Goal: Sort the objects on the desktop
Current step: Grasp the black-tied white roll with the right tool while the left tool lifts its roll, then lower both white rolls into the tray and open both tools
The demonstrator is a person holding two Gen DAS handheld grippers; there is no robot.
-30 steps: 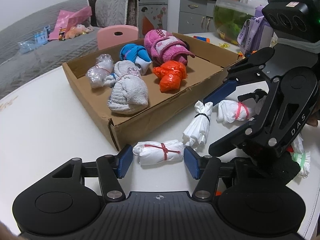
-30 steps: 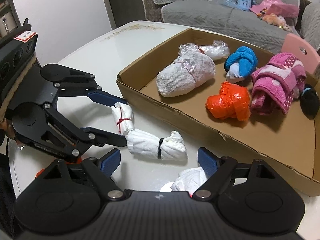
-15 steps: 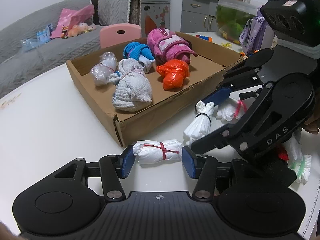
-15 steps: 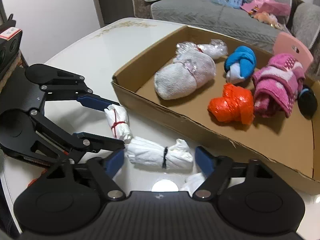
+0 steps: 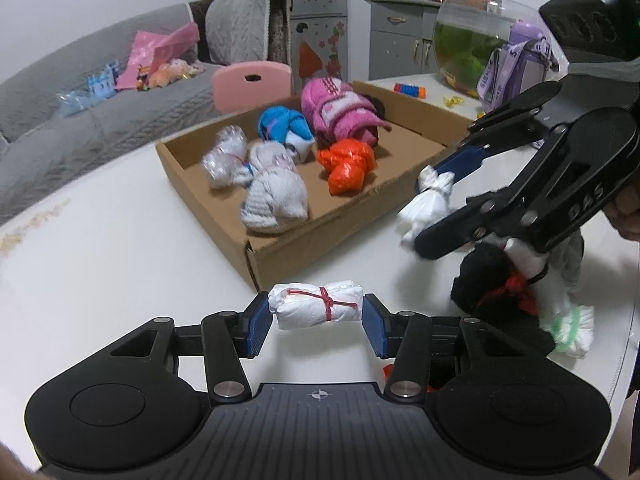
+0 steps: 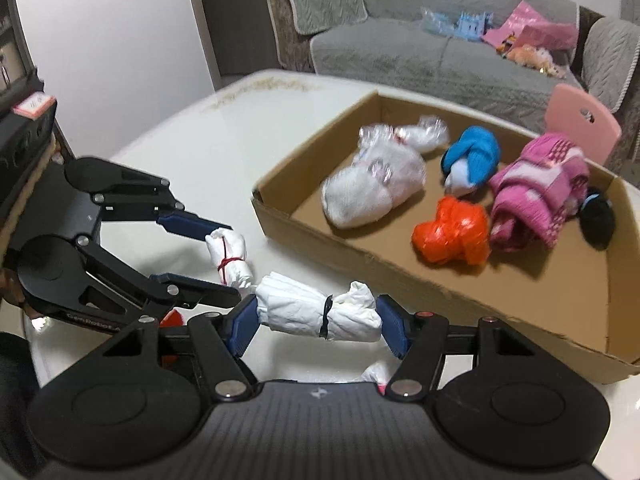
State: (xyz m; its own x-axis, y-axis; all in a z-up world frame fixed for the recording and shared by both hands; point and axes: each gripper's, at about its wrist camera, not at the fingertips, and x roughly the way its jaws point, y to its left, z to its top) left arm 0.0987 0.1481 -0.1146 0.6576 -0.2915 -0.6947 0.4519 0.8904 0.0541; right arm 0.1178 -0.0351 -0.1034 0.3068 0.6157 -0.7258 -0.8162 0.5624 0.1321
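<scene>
- A white table (image 5: 100, 248) carried a cardboard box (image 5: 320, 240) at twelve o'clock.
- Black and white bundles (image 5: 496, 280) lay at three o'clock.
- A purple bottle (image 5: 528, 56) stood at one o'clock.

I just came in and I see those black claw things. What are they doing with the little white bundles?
A person is tidying the table with two hand-held grippers. The left gripper holds a white bundle tied with red string. The right gripper holds a white bundle tied with a black band, its jaws closing on it. Both bundles are just outside the cardboard box, which already holds an orange bundle, a pink towel and other wrapped things. More bundles wait on the table.
</scene>
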